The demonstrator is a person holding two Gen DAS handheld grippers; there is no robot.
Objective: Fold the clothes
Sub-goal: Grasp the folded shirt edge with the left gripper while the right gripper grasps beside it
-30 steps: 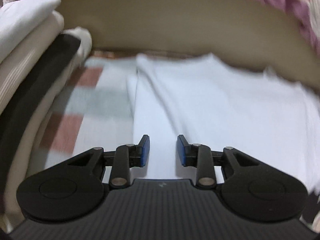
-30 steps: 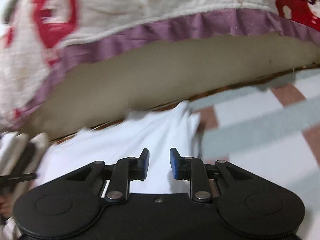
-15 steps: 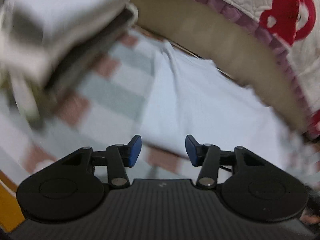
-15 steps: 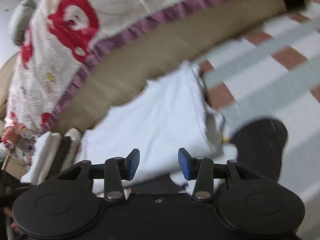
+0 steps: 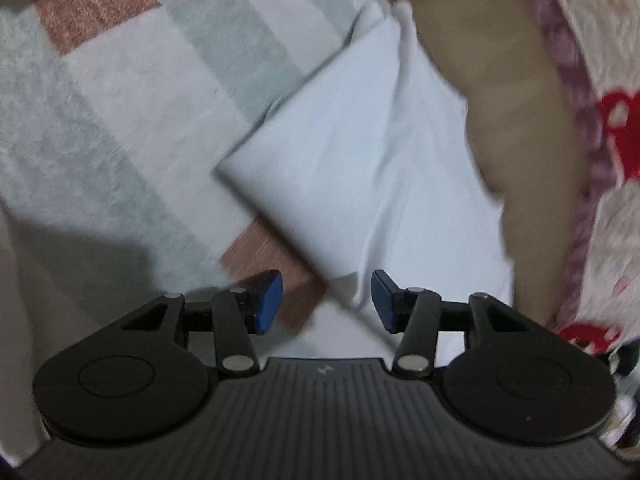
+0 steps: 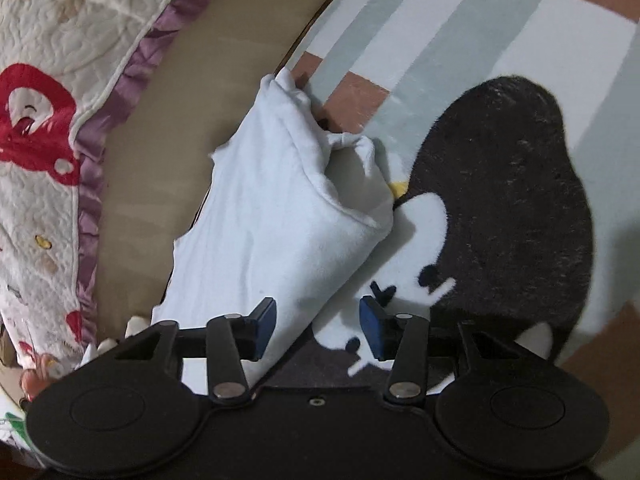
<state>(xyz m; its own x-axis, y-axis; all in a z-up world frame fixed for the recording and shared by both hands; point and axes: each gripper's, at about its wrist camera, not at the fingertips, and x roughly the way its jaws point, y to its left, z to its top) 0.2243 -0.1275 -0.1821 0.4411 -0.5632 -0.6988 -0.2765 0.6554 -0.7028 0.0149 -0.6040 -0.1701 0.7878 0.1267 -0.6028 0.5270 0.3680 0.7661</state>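
1. White garment (image 5: 360,168) lies folded on a checked blanket (image 5: 120,112), its far edge against a tan panel (image 5: 512,100).
2. Left tongs (image 5: 327,300) spread wide, holding nothing. The garment's near corner sits in the gap between the blue pads (image 5: 269,300), closer to the right pad; contact with it can't be told, the view is blurred.
3. Left view: most of the garment lies ahead and right of the tongs, and bare blanket shows ahead-left.
4. Right tongs (image 6: 318,326) also spread, empty.
5. Right view: garment (image 6: 272,232) lies ahead-left, and its near edge runs past the left pad (image 6: 266,324) and under the tongs body. The right pad is over the blanket, clear of the cloth.
6. A bunched end of the garment, with an opening, points up and right beside a black-and-white penguin figure (image 6: 500,200) on the blanket (image 6: 440,40).
7. Quilted cover with red print and purple trim (image 6: 52,120) lies beyond the tan panel (image 6: 180,100).
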